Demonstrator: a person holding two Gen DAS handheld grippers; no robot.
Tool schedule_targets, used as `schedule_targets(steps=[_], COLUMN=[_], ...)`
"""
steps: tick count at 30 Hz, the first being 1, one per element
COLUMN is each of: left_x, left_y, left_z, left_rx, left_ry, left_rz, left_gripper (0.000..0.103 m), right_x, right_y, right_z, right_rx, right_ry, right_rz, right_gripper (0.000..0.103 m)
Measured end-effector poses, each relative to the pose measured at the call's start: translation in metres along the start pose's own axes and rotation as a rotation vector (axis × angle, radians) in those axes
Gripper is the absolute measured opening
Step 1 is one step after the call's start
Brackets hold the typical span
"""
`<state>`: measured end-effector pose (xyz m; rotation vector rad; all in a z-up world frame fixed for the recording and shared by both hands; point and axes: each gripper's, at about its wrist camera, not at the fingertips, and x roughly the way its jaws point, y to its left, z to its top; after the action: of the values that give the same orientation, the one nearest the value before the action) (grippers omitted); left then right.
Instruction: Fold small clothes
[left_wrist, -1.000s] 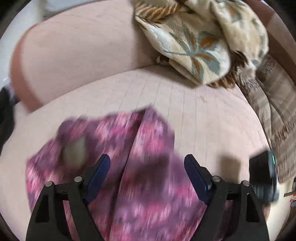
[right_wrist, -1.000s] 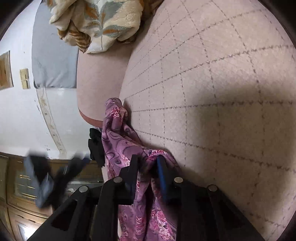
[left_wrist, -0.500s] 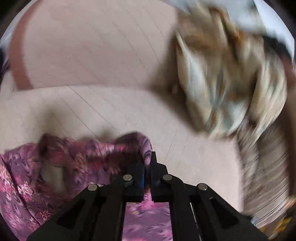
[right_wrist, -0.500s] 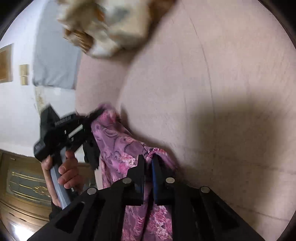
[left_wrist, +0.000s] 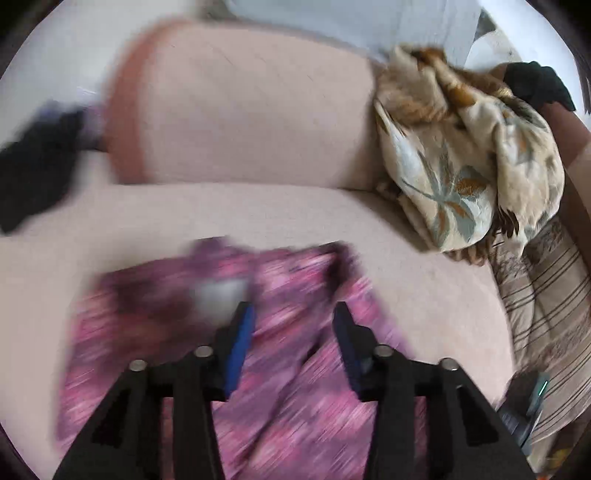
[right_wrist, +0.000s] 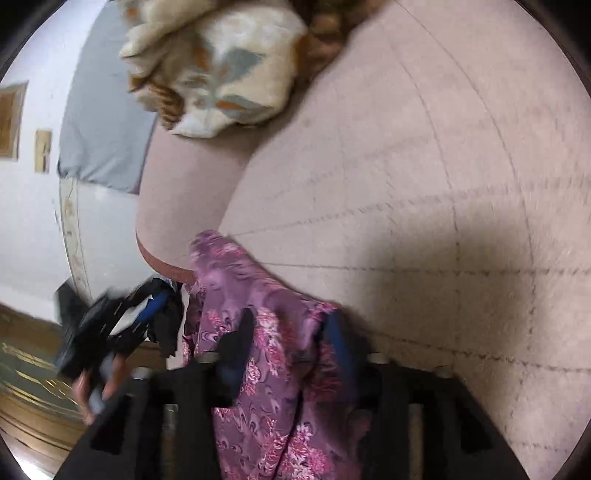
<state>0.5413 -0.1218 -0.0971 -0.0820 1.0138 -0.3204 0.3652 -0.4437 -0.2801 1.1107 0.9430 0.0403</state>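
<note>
Purple floral garment (left_wrist: 280, 354) lies spread on the pink sofa seat (left_wrist: 258, 214). Left gripper (left_wrist: 291, 325) and right gripper (right_wrist: 288, 332) have just been opening; both jaws stand apart above it, pads clear.

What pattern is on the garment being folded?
Purple-pink floral swirls on the garment; sharpest in the right wrist view.

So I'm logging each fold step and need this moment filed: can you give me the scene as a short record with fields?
surface: pink quilted sofa seat
garment: purple floral garment lying on the seat
left gripper: jaws apart, just been opening, above the garment, not gripping it
right gripper: jaws apart, just been opening, garment between them but not pinched
nearby: floral blanket bunched against the backrest
image quality: left wrist view is motion-blurred
</note>
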Motion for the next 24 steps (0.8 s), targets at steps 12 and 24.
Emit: schedule_targets(steps=[12, 24], left_x=[-0.143, -0.086], left_y=[0.126, 0.129], left_z=[-0.240, -0.282], left_rx=[-0.246, -0.405], left_ry=[0.029, 0.088], left_rz=[0.075, -0.125], left_gripper=[0.067, 0.020], right_x=[-0.075, -0.012], right_y=[0.110, 0.114], right_z=[-0.115, -0.277], right_rx=[-0.332, -0.357], right_ry=[0.089, 0.545], right_rz=[0.124, -0.010], right_gripper=[0.078, 0.062])
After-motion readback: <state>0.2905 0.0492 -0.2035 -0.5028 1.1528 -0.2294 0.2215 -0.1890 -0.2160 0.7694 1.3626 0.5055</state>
